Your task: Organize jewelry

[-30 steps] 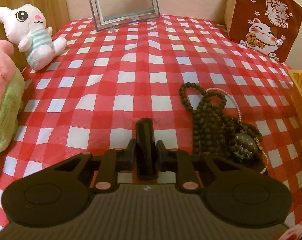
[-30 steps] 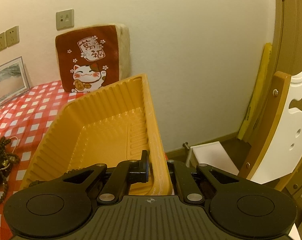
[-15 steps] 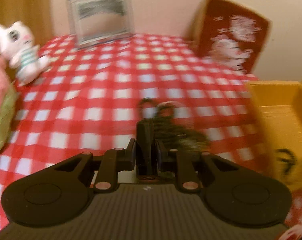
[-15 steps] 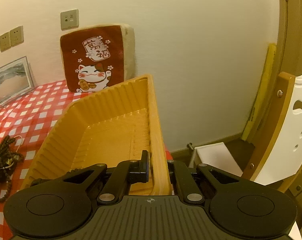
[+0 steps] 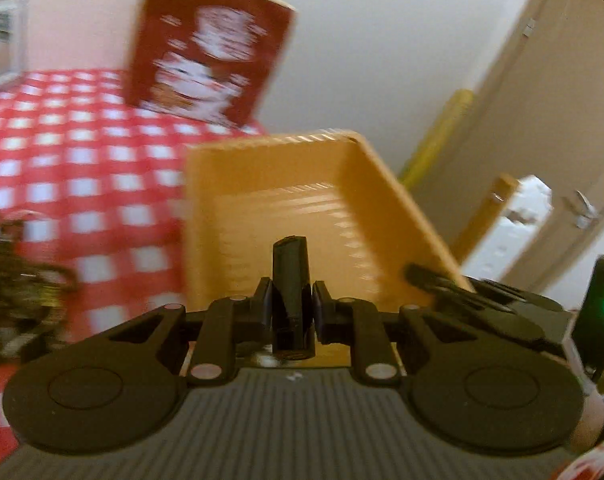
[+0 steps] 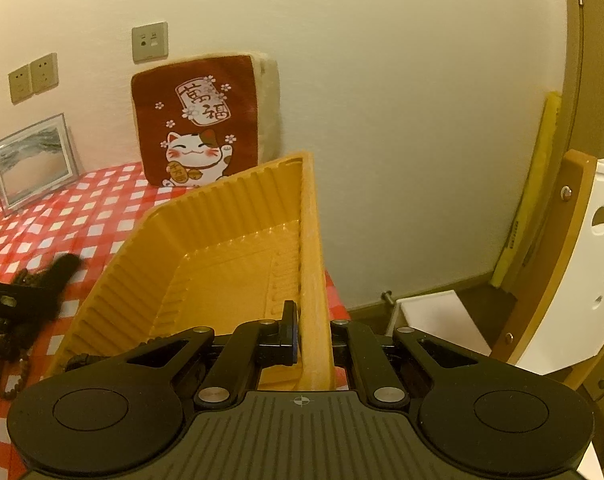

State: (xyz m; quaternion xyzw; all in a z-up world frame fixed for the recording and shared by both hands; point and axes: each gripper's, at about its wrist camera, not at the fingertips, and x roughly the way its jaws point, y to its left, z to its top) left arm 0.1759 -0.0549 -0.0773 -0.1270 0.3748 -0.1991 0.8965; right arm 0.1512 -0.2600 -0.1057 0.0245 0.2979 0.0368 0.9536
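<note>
A yellow ribbed plastic tray [image 6: 230, 256] stands tilted on the red checked cloth. My right gripper [image 6: 310, 336] is shut on the tray's right wall and holds that side raised. In the left wrist view the tray [image 5: 294, 200] is straight ahead, blurred. My left gripper [image 5: 290, 280] is shut and empty, in front of the tray's near side. A pile of dark bead strands [image 6: 10, 320] lies on the cloth left of the tray; it shows blurred in the left wrist view [image 5: 18, 280]. The left gripper's fingertips [image 6: 64, 266] show above that pile in the right wrist view.
A red lucky-cat cushion [image 6: 198, 120] leans on the wall behind the tray. A framed picture [image 6: 34, 160] stands at the back left. Past the table's right edge are a white and wooden chair [image 6: 581, 264], a white box [image 6: 433, 320] on the floor and a door [image 5: 561, 100].
My left gripper has swung right, from over the bead pile to facing the yellow tray. My right gripper has kept its hold on the tray wall and tipped the tray slightly more.
</note>
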